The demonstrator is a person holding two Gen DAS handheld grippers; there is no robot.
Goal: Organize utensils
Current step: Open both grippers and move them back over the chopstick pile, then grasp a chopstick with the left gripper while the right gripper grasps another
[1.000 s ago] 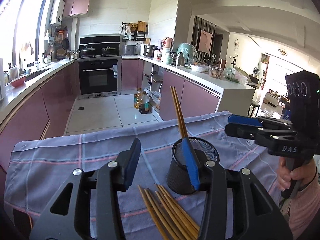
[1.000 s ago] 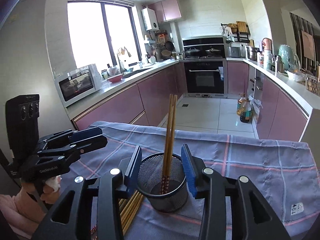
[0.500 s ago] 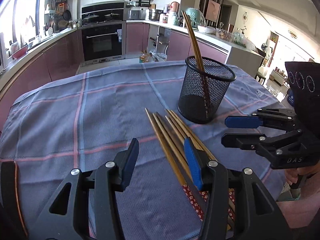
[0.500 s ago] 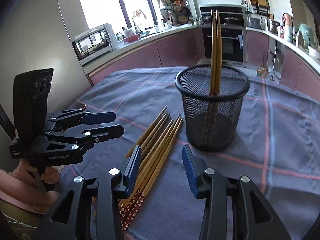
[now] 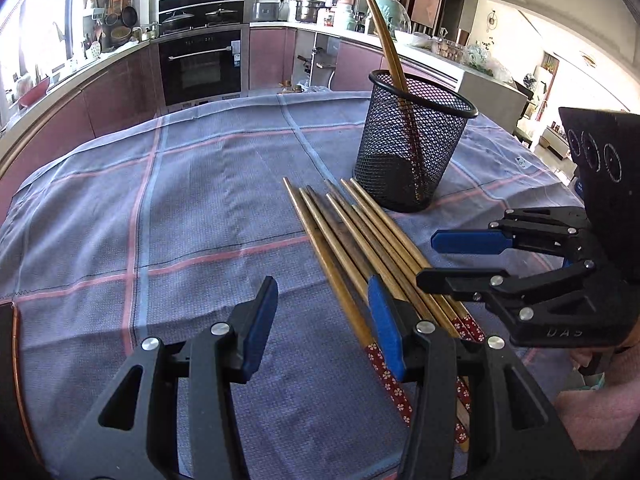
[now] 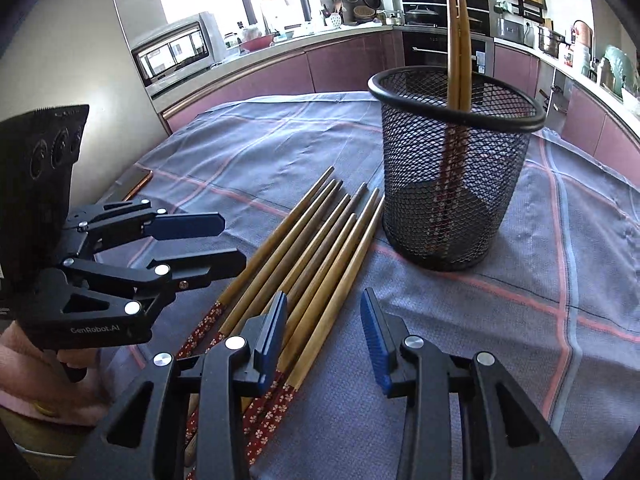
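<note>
A black mesh cup (image 5: 412, 148) stands on the checked cloth and holds two wooden chopsticks (image 5: 386, 36); it shows in the right wrist view (image 6: 452, 168) too. Several wooden chopsticks (image 5: 360, 240) with red flowered ends lie side by side in front of the cup, and they show in the right wrist view (image 6: 316, 256). My left gripper (image 5: 324, 328) is open and empty, low over the near ends of the chopsticks. My right gripper (image 6: 324, 336) is open and empty beside them. Each gripper shows in the other's view, the right one (image 5: 452, 256) and the left one (image 6: 228, 240).
The blue-grey checked cloth (image 5: 200, 208) covers the table. A dark flat object with a copper edge (image 5: 12, 360) lies at the table's left edge. Kitchen counters, an oven (image 5: 200, 68) and a microwave (image 6: 176, 52) stand beyond the table.
Both grippers have dropped from above the cup and pulled back toward the near ends of the lying chopsticks. Both stay open. The chopsticks in the cup have not moved.
</note>
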